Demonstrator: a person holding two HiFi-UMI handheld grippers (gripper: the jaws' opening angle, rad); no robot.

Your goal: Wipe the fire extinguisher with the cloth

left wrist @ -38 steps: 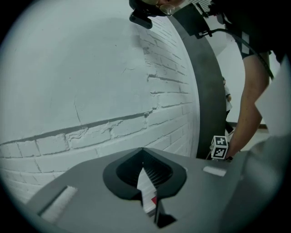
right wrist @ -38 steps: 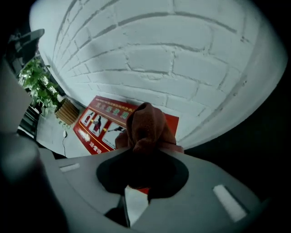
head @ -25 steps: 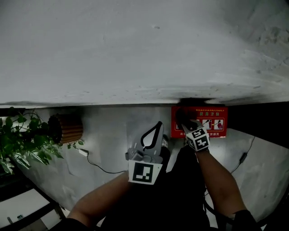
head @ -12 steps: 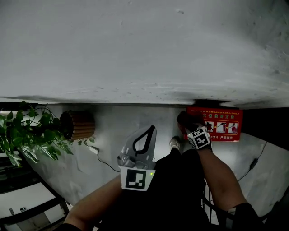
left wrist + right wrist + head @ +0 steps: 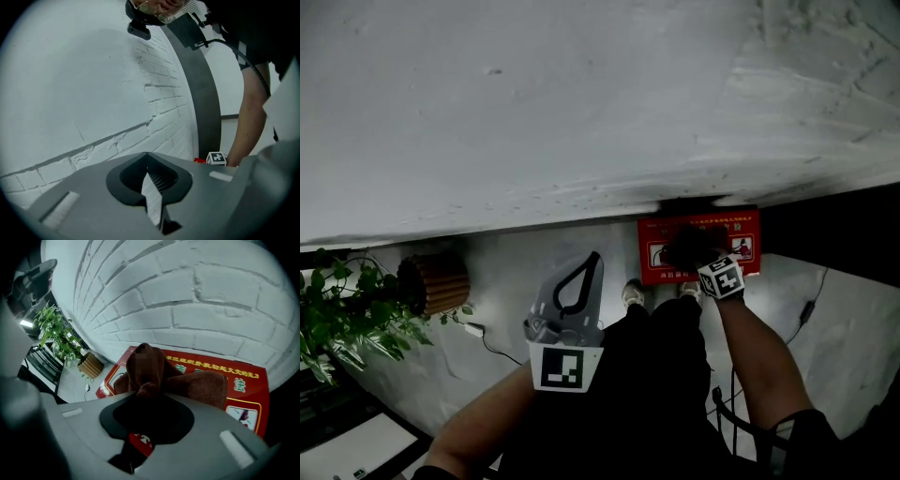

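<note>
The red fire extinguisher box [image 5: 741, 230] stands on the floor against the white brick wall; its printed front [image 5: 243, 385] fills the right gripper view. My right gripper [image 5: 705, 262] is shut on a dark brown cloth [image 5: 154, 373]. The bunched cloth [image 5: 692, 247] lies against the middle of the box front. My left gripper [image 5: 584, 267] hangs in the air to the left of the box, shut with nothing in it. In the left gripper view its tips [image 5: 146, 153] point at the bare brick wall.
A leafy potted plant [image 5: 347, 314] and a wicker pot [image 5: 436, 284] stand at the left by the wall. A cable [image 5: 492, 344] runs across the floor near them, and another cable [image 5: 806, 314] at the right. The person's shoes [image 5: 633, 292] are close to the box.
The right gripper with the cloth has moved from the left edge of the red box onto the middle of its front. The left gripper stays shut and has drifted a little.
</note>
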